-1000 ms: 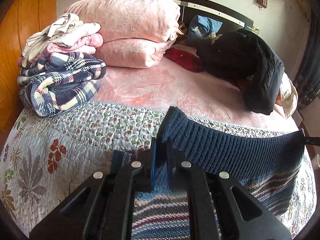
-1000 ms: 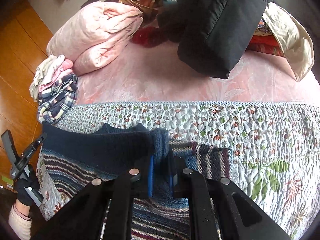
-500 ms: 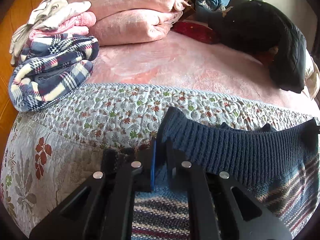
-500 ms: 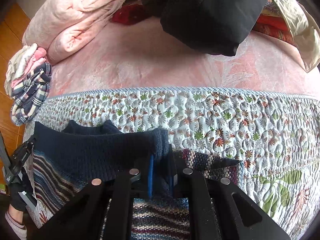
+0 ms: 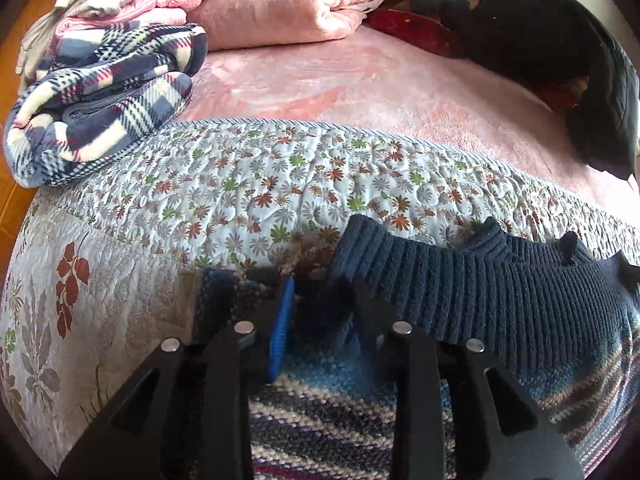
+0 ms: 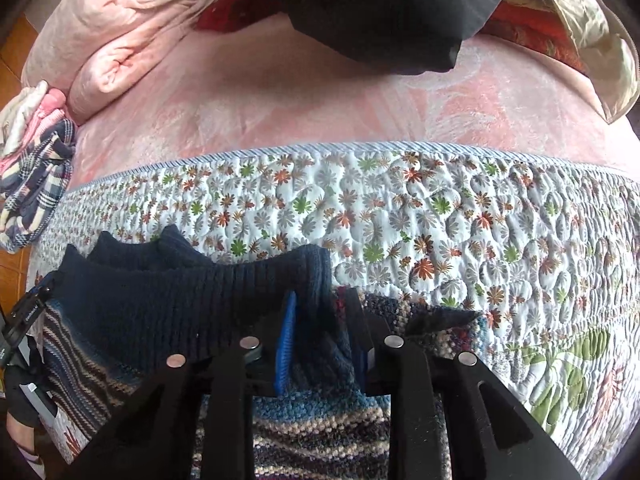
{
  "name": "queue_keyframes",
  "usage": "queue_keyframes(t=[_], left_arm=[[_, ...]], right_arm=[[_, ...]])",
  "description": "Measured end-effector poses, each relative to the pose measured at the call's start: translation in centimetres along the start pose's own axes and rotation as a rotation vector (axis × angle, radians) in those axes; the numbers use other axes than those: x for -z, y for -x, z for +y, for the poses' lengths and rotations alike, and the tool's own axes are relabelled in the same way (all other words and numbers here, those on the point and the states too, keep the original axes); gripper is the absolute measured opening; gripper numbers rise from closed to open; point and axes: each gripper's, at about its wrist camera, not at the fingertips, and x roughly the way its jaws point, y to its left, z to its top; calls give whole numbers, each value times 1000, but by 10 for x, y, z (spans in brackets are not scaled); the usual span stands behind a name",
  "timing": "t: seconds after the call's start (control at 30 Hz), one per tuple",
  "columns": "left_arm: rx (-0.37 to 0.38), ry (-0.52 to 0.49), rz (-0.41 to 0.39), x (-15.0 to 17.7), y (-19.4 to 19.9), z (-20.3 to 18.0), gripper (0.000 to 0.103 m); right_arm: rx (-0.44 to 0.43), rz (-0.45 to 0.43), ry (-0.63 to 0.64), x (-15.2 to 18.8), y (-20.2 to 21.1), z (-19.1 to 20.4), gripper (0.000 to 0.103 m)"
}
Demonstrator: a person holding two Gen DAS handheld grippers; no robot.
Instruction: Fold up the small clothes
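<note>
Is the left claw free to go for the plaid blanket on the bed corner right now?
Probably yes. The left claw has opened around the sweater hem, which lies on the quilt. Only bare quilt shows between it and the plaid blanket, up to its left.

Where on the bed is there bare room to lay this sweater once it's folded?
The floral quilt band just beyond the sweater is bare, widest to the right. The pink bedspread between that band and the folded pink blankets is also free. Crowded: the plaid clothes pile at left, the black jacket at the back right.
</note>
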Motion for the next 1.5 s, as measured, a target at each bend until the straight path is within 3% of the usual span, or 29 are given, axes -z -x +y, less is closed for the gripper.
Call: queue_keyframes(t=[0.13, 0.3, 0.47, 0.63, 0.7, 0.9, 1.17, 1.33, 1.47, 1.5], left_arm=[[3, 43, -43, 4, 29, 16, 37], [37, 29, -54, 28, 73, 16, 41], [91, -32, 21, 70, 95, -3, 49], [136, -56, 112, 107, 95, -19, 49], [147, -41, 145, 117, 91, -22, 49], [150, -27, 206, 133, 73, -26, 49], [135, -36, 233, 145, 61, -23, 49], [126, -41, 227, 141, 64, -26, 50], [145, -22, 187, 129, 72, -29, 51], [149, -13, 173, 125, 74, -31, 52]], right_arm=[[-42, -25, 15, 19, 38, -10, 31], [-84, 5, 27, 61, 76, -22, 34], [-104, 85, 29, 124, 87, -30, 39], [-80, 179, 23, 173, 70, -41, 37], [-101, 191, 3, 180, 67, -45, 14], [-107, 179, -31, 180, 82, -55, 12], [-56, 245, -32, 193, 53, -58, 13], [-83, 223, -42, 186, 62, -58, 23], [-102, 153, -70, 171, 81, -68, 60], [-113, 136, -83, 167, 83, -72, 61]])
